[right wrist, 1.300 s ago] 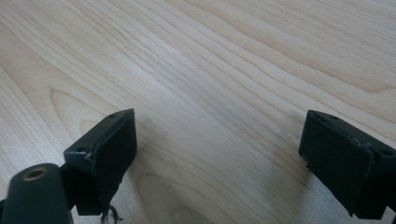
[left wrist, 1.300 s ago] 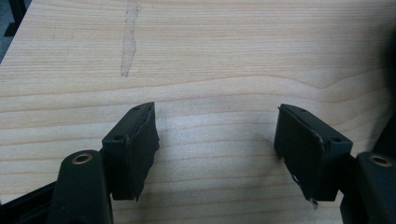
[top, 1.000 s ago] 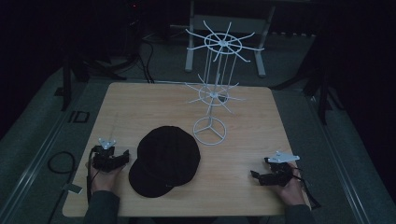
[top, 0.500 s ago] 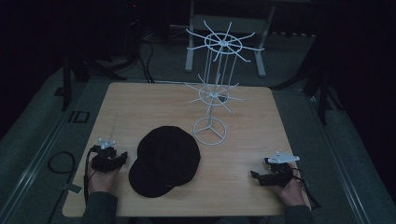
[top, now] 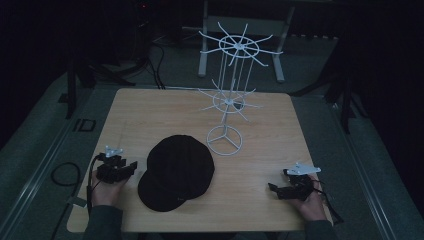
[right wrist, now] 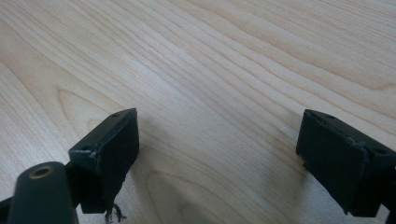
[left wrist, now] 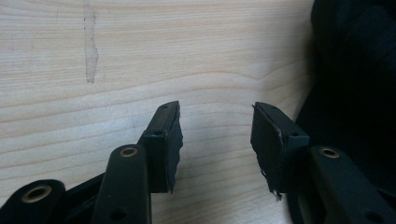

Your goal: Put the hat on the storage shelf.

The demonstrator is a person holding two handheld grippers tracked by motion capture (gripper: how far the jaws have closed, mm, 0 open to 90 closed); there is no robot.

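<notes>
While your two hands rest at the near edge of the bench [top: 150,107], the left gripper [top: 131,166] sits just beside the left rim of the black cap [top: 177,170], which lies flat on the wood in the near-left part of the bench, its brim toward you. The cap's dark cloth shows at the right edge of the left gripper view [left wrist: 359,70], close to the right finger but not between the two. Your left fingers [left wrist: 163,144] have just been closing and now stand about half apart, with only bare wood grain between them; they grip nothing. A faint grey smear [left wrist: 89,46] marks the bench beyond them. Your right gripper [top: 274,188] lies low over the near-right part of the bench, well apart from the cap, pointing toward it. Its fingers [right wrist: 112,149] are spread wide in the right gripper view, with plain wood between them and nothing held. Beyond the cap, the white wire rack [top: 227,102] stands upright on its ring base near the middle of the bench, its two tiers of hooks bare. Dark floor and cables surround the bench.
</notes>
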